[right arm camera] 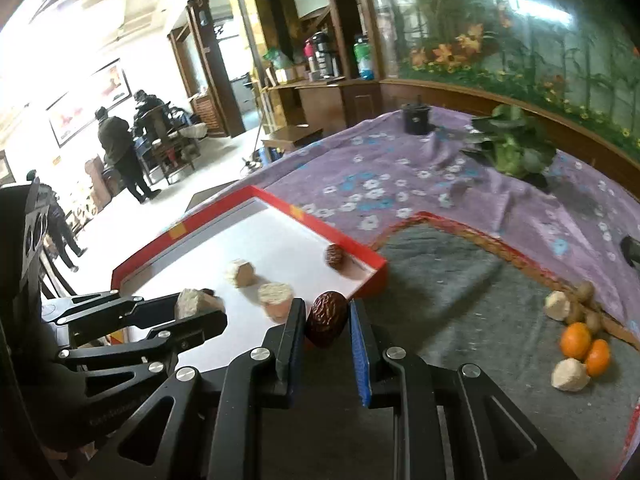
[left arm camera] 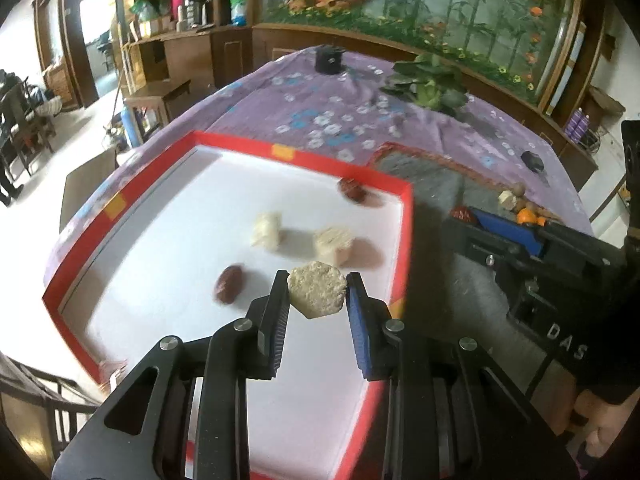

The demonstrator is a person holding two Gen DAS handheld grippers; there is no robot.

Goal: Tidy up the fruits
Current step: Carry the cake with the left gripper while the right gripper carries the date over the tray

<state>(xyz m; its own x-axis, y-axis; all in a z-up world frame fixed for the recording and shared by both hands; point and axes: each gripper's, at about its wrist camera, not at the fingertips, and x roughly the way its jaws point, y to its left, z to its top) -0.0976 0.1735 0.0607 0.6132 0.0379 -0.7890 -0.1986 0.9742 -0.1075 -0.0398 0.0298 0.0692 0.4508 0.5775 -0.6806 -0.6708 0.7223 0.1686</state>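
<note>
My left gripper is shut on a pale hexagonal cake and holds it above the white floor of the red-rimmed tray. In the tray lie two more pale cakes and two dark red dates. My right gripper is shut on a dark red date beside the tray's near corner. The left gripper with its cake shows at left in the right wrist view. Two oranges, pale cakes and brown nuts lie on the grey mat.
A purple flowered cloth covers the table. A leafy green vegetable and a black cup stand at the back. A small black object lies right. People stand in the room at left.
</note>
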